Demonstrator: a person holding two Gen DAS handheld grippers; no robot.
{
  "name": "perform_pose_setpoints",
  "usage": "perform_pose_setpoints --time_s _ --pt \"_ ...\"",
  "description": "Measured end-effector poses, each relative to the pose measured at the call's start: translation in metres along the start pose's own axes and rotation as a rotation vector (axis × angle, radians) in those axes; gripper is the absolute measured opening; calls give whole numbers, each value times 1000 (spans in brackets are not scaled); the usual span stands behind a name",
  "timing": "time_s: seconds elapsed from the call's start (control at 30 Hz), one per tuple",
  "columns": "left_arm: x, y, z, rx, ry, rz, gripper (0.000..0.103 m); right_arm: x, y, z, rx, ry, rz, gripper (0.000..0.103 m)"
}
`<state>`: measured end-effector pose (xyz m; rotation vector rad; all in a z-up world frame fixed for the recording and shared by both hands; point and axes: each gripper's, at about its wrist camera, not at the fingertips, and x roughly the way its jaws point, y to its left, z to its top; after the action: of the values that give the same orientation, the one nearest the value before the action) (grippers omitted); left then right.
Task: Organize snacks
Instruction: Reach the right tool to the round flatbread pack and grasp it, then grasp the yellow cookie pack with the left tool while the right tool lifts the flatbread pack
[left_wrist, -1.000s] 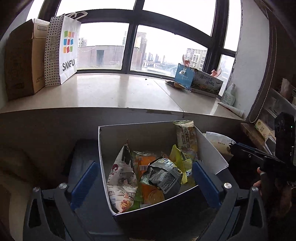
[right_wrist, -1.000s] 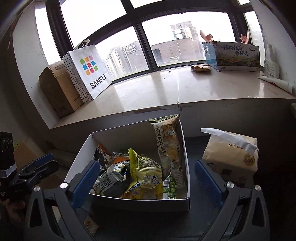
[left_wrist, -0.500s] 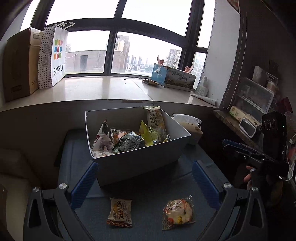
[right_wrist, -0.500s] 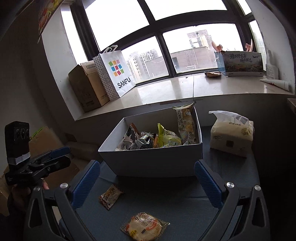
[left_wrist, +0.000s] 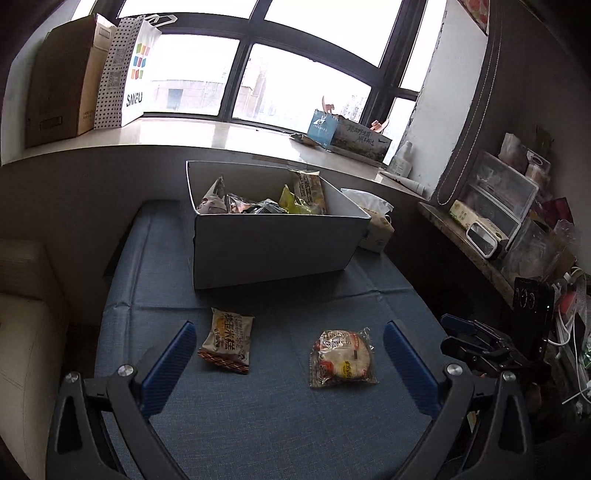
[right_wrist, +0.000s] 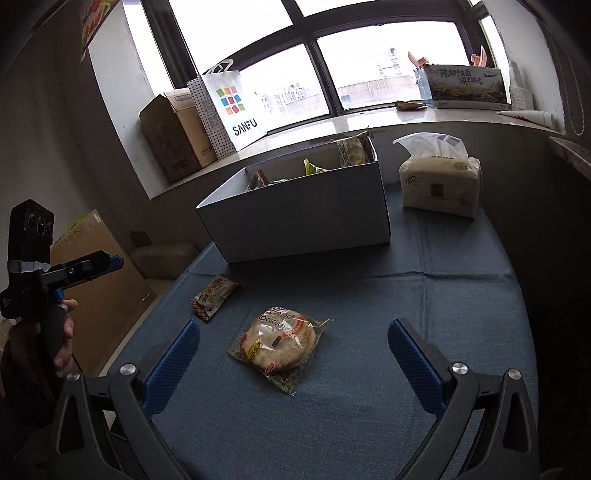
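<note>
A white cardboard box (left_wrist: 273, 243) (right_wrist: 303, 218) holding several snack bags stands at the far side of the blue table. Two packets lie loose on the cloth in front of it: a brown-and-cream packet (left_wrist: 228, 339) (right_wrist: 213, 296) on the left and a clear-wrapped round cake (left_wrist: 343, 358) (right_wrist: 281, 345) on the right. My left gripper (left_wrist: 291, 350) is open above the near part of the table, both packets lying between its blue fingers. My right gripper (right_wrist: 295, 347) is open too, with the round cake below and between its fingers. Neither gripper holds anything.
A tissue pack (right_wrist: 439, 184) stands right of the box. The windowsill carries a cardboard carton (right_wrist: 173, 136), a SANFU paper bag (right_wrist: 232, 110) and a printed box (right_wrist: 465, 85). A cluttered shelf (left_wrist: 498, 221) runs along the right wall. Brown cartons (right_wrist: 99, 266) sit left of the table.
Both grippers have pulled back and up from the box. The box now looks farther away, and the two loose packets on the cloth have come into view.
</note>
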<state>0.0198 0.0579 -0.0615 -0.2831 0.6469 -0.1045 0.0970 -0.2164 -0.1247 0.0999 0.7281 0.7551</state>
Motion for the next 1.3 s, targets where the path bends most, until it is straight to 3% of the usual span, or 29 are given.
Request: perform_pose_setpoints --time_s 0.17,0.37,0.7,0.93,1.0,1.03,1.07,1.1,1.13,1.17,1.3 --pt "-1 3 -6 -17 -8 -16 103 14 3 -24 -22 77 -21 103" --pt "4 -2 -13 5 11 -23 103 31 14 -25 -105 121 -38 103" --pt "11 1 -19 -3 35 -8 103 102 37 -30 -299 290 -172 103" --pt "13 6 -23 -19 48 -10 103 110 35 -34 -283 328 -179 103" --pt "14 7 -24 -21 51 -8 103 107 38 -36 -295 316 -169 97" --pt "15 8 -24 -23 52 -5 103 104 38 -37 -298 303 -167 83" --pt "15 8 -24 -25 54 -4 103 101 38 -36 -296 283 -168 53" --pt "15 8 -24 -27 54 -4 103 98 36 -34 -289 269 -172 45" --pt "15 8 -24 -28 53 -5 103 96 33 -33 -274 268 -179 43" --pt "16 8 -25 -28 54 -3 103 94 29 -32 -260 269 -167 31" --pt "18 11 -24 -30 61 7 103 84 14 -29 -184 258 -131 27"
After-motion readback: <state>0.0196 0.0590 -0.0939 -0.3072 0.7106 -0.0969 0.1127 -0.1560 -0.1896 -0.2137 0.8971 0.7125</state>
